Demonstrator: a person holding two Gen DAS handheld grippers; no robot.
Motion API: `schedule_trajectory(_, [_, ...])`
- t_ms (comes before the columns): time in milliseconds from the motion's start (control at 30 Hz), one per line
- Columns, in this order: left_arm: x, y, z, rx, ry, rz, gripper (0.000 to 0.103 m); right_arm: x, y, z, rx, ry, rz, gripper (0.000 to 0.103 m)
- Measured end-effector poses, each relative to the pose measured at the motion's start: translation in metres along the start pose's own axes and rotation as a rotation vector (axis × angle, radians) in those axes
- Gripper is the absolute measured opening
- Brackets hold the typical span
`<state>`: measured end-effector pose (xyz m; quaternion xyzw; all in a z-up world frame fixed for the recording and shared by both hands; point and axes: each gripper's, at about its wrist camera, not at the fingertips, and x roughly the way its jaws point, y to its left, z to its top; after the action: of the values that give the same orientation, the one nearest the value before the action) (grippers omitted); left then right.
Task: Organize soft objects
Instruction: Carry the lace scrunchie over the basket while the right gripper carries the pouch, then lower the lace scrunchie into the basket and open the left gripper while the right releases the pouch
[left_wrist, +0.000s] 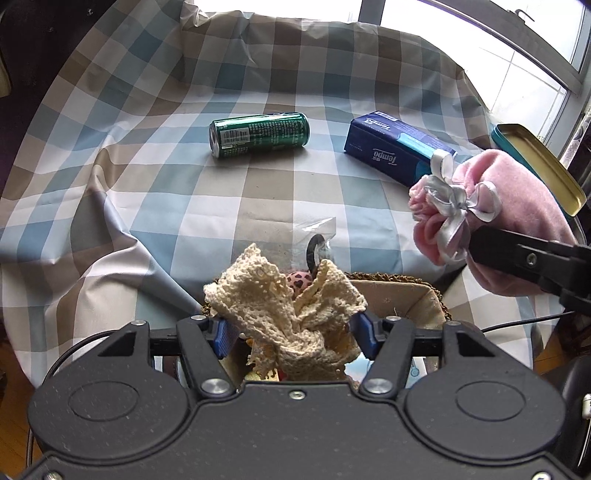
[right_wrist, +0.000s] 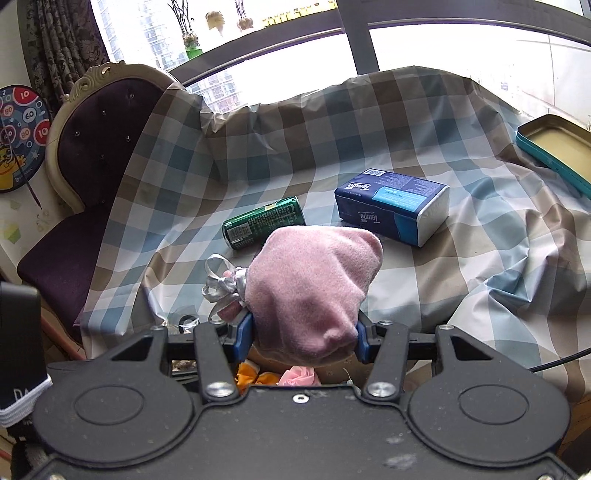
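My left gripper (left_wrist: 293, 334) is shut on a cream crocheted lace cloth (left_wrist: 284, 310) and holds it over a woven basket (left_wrist: 406, 295) with a beige liner. A pink leopard-print item (left_wrist: 298, 279) shows behind the lace. My right gripper (right_wrist: 304, 334) is shut on a pink velvet drawstring pouch (right_wrist: 314, 284) with a silver ribbon bow (right_wrist: 221, 286). In the left wrist view the pouch (left_wrist: 517, 206) hangs at the right, beside the basket. Below it, orange and pink soft items (right_wrist: 295, 376) lie in the basket.
A green can (left_wrist: 258, 134) lies on its side on the checked tablecloth (left_wrist: 147, 166). A blue Tempo tissue pack (left_wrist: 395, 147) lies right of it. A clear bag with a black ring (left_wrist: 317, 243) lies before the basket. An open teal tin (left_wrist: 539, 166) sits at the far right. A purple chair (right_wrist: 92, 166) stands left.
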<state>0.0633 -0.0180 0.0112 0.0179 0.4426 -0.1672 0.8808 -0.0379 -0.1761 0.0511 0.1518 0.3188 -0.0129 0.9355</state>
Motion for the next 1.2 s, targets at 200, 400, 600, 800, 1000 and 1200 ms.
schedule_trajectory(200, [-0.002,-0.003,-0.006,-0.011,-0.002,0.02,0.066,-0.014,-0.005,-0.008,0.005,-0.002,0.0,0.051])
schedule_trajectory(400, [-0.006,0.0,-0.011,-0.041,-0.013,0.062,0.066,-0.014,-0.01,-0.014,0.017,0.018,-0.012,0.051])
schedule_trajectory(600, [-0.015,0.006,-0.019,-0.074,-0.043,0.152,0.067,-0.014,-0.007,-0.022,-0.007,0.051,-0.011,0.051])
schedule_trajectory(800, [-0.028,0.019,-0.022,-0.144,-0.074,0.2,0.071,-0.015,0.003,-0.036,-0.067,0.097,0.014,0.052])
schedule_trajectory(1000, [-0.031,0.034,-0.026,-0.227,-0.073,0.215,0.071,-0.013,0.012,-0.049,-0.117,0.157,0.033,0.052])
schedule_trajectory(1200, [-0.03,0.043,-0.029,-0.257,-0.07,0.226,0.071,-0.001,0.022,-0.055,-0.164,0.2,0.041,0.052])
